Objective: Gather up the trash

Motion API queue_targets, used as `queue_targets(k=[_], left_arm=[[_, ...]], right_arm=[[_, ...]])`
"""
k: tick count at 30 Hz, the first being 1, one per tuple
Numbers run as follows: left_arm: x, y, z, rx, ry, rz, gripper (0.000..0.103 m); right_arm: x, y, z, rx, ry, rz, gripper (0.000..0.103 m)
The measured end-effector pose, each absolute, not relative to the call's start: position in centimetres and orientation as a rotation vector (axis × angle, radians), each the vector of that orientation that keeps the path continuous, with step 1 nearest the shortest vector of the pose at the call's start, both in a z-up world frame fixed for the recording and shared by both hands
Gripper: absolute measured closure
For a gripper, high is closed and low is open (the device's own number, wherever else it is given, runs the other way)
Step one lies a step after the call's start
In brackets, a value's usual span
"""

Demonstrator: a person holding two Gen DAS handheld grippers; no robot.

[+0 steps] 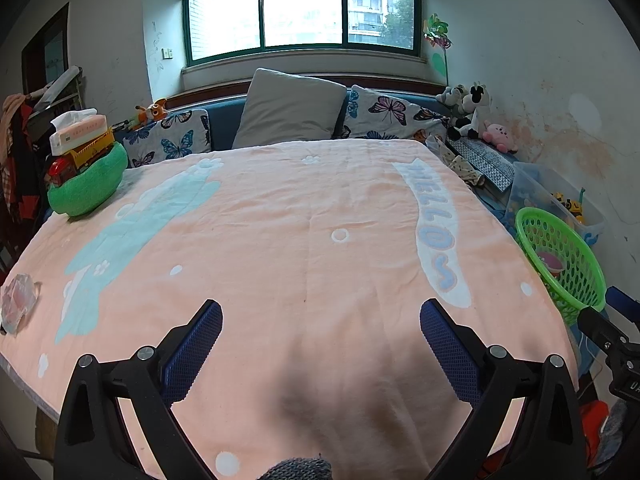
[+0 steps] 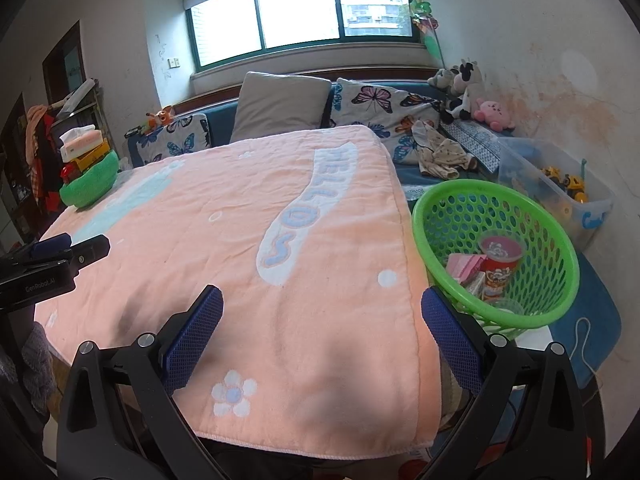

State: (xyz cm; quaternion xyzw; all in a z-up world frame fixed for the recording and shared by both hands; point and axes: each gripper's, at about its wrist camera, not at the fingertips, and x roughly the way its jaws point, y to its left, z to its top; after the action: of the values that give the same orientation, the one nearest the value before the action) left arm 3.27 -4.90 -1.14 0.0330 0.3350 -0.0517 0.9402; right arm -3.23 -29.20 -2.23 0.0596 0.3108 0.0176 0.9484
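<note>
A crumpled clear plastic wrapper (image 1: 18, 304) lies at the far left edge of the peach blanket (image 1: 304, 248). My left gripper (image 1: 320, 320) hovers open over the blanket's near middle, empty. A green mesh basket (image 2: 496, 256) stands just off the blanket's right edge and holds a red snack cup (image 2: 500, 260), a pink packet (image 2: 464, 266) and a clear lid. My right gripper (image 2: 322, 308) is open and empty above the blanket's near right part, its right finger close to the basket rim. The basket (image 1: 560, 260) also shows at the right in the left wrist view.
A green plush bowl (image 1: 86, 184) with a toy truck and a tissue pack sits at the blanket's far left corner. Pillows (image 1: 288, 108) line the far side. A clear toy bin (image 2: 556, 188) and plush toys (image 2: 468, 92) stand by the right wall.
</note>
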Motion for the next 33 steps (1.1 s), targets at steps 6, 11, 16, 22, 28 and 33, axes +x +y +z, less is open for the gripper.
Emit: queue_targets(k=[6,11,16,22,28,33], left_arm=[[3.24,-4.85,-1.23,0.066,0.686,-0.103,0.007],[3.28,-4.93,-1.39,0.066,0.689,-0.100,0.007],[3.22,-4.95,-1.49,0.066,0.694,-0.100,0.007],[3.27,-4.99,-1.44,0.065,0.695,-0.100,0.007],[3.27,-5.02,-1.44,0.064,0.697,-0.101,0.007],[3.25,-5.03,-1.51,0.064,0.698,-0.103,0.007]], right_arm=[[-3.23,-29.22,-2.23,0.122,0.633,0.037,0.004],[-3.10,-29.04,-2.37,0.121,0.635,0.040,0.004],[-3.06,-28.93,-2.43,0.123,0.635,0.043,0.004],[-3.00,-28.76,-2.49,0.123,0.636,0.045,0.004],[-2.95,-28.66,-2.47,0.122,0.637,0.046,0.004],[-2.90,-28.60,-2.50,0.123,0.638,0.047,0.004]])
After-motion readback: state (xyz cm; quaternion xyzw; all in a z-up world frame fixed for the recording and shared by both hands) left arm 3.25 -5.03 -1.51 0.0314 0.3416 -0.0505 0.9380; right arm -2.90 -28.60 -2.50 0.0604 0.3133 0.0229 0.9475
